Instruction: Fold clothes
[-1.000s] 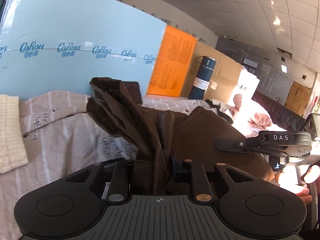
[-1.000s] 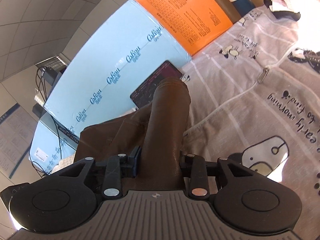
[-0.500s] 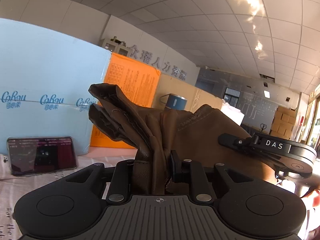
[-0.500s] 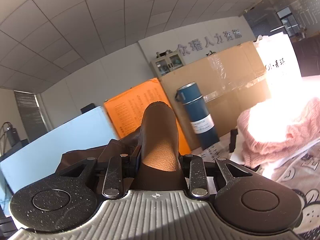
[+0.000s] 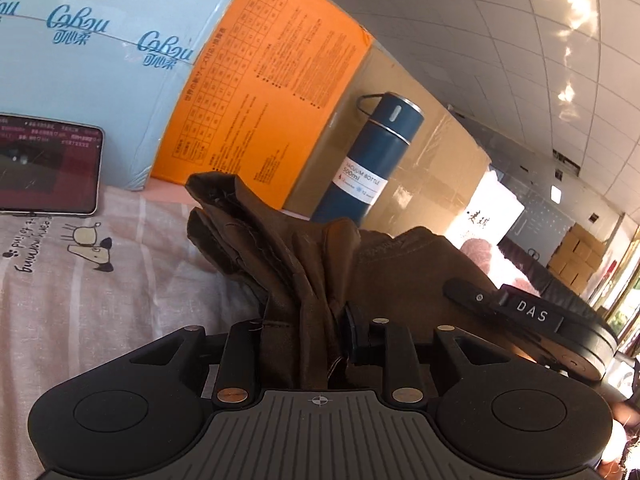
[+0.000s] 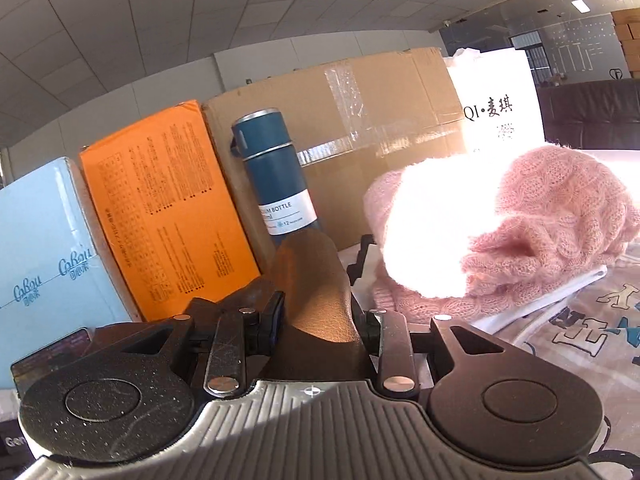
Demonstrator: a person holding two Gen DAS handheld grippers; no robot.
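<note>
A dark brown garment [image 5: 304, 276] is bunched between the fingers of my left gripper [image 5: 308, 344], which is shut on it; folds of it stick up and out to the left over the printed bedsheet [image 5: 80, 288]. The same brown garment [image 6: 316, 292] rises as a smooth fold from my right gripper [image 6: 318, 328], also shut on it. My right gripper [image 5: 532, 320] shows at the right of the left wrist view, with the cloth stretched between the two. The fingertips are hidden by fabric in both views.
Against the back stand a light blue box [image 5: 80, 60], an orange box [image 5: 260, 92], a blue vacuum bottle [image 5: 368, 168] and a cardboard box [image 6: 360, 128]. A phone [image 5: 44, 170] leans at left. A pink knitted garment [image 6: 520, 232] lies at right beside a white bag [image 6: 500, 108].
Both grippers, still holding the brown garment, went up and tilted toward the ceiling, then came back down; the bedsheet, phone and bottle are in view again.
</note>
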